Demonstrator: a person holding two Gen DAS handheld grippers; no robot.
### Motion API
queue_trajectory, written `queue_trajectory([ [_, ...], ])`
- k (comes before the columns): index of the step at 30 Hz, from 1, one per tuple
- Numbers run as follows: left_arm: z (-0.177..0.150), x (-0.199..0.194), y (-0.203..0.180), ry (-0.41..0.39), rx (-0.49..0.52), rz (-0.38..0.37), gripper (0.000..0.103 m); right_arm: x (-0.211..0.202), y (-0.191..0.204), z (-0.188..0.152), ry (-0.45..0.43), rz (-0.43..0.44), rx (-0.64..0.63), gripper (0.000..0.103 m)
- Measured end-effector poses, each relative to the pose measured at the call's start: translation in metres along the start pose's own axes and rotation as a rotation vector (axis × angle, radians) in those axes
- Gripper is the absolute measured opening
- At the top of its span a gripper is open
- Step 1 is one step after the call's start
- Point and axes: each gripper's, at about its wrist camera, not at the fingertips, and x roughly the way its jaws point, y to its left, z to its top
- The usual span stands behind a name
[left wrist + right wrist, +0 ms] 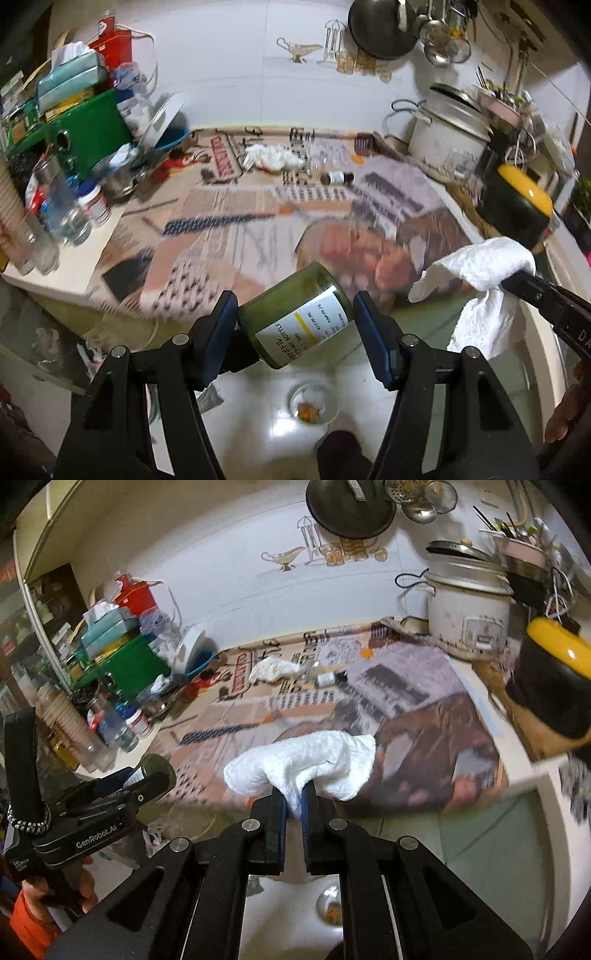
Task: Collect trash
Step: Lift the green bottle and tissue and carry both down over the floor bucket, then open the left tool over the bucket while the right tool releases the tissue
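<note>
My left gripper is shut on a green glass bottle with a white label, held tilted above the white sink. The same bottle and left gripper show at the left of the right wrist view. My right gripper is shut on a crumpled white paper towel; that towel hangs at the right of the left wrist view. On the newspaper-covered counter lie another crumpled white tissue and a small dark bottle on its side.
Jars, bottles and a green box crowd the counter's left. A white rice cooker and a black pot with a yellow lid stand at the right. The sink drain holds orange scraps. Pans and strainers hang on the wall.
</note>
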Motion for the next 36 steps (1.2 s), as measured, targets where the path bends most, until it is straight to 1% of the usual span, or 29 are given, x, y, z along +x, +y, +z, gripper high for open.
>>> queue_trajectory([
  [4, -0.027, -0.016, 0.009, 0.034, 0.011, 0.005, 0.063, -0.009, 0.015, -0.028, 0.04, -0.003, 0.0, 0.007],
  [9, -0.058, -0.022, 0.007, 0.084, 0.003, -0.007, 0.063, -0.013, 0.019, -0.059, 0.106, -0.013, -0.003, 0.007],
  [13, -0.078, -0.015, -0.003, 0.12, -0.015, -0.022, 0.063, -0.005, 0.006, -0.079, 0.165, -0.025, -0.004, 0.007],
  [16, -0.094, 0.003, -0.016, 0.163, -0.02, -0.031, 0.063, 0.005, -0.007, -0.094, 0.209, -0.028, -0.004, 0.007],
  [20, -0.119, 0.043, -0.039, 0.218, -0.034, -0.043, 0.063, 0.026, -0.031, -0.115, 0.26, -0.036, -0.02, 0.007],
  [24, -0.15, 0.101, -0.06, 0.272, -0.054, -0.066, 0.063, 0.061, -0.059, -0.137, 0.312, -0.046, -0.042, 0.007],
  [27, -0.175, 0.142, -0.072, 0.294, -0.066, -0.078, 0.063, 0.095, -0.08, -0.158, 0.342, -0.049, -0.054, 0.007],
  [30, -0.206, 0.188, -0.079, 0.299, -0.054, -0.072, 0.063, 0.133, -0.099, -0.183, 0.365, -0.049, -0.056, 0.007],
  [36, -0.273, 0.288, -0.068, 0.341, -0.053, -0.073, 0.063, 0.225, -0.136, -0.251, 0.408, -0.05, -0.046, 0.007],
])
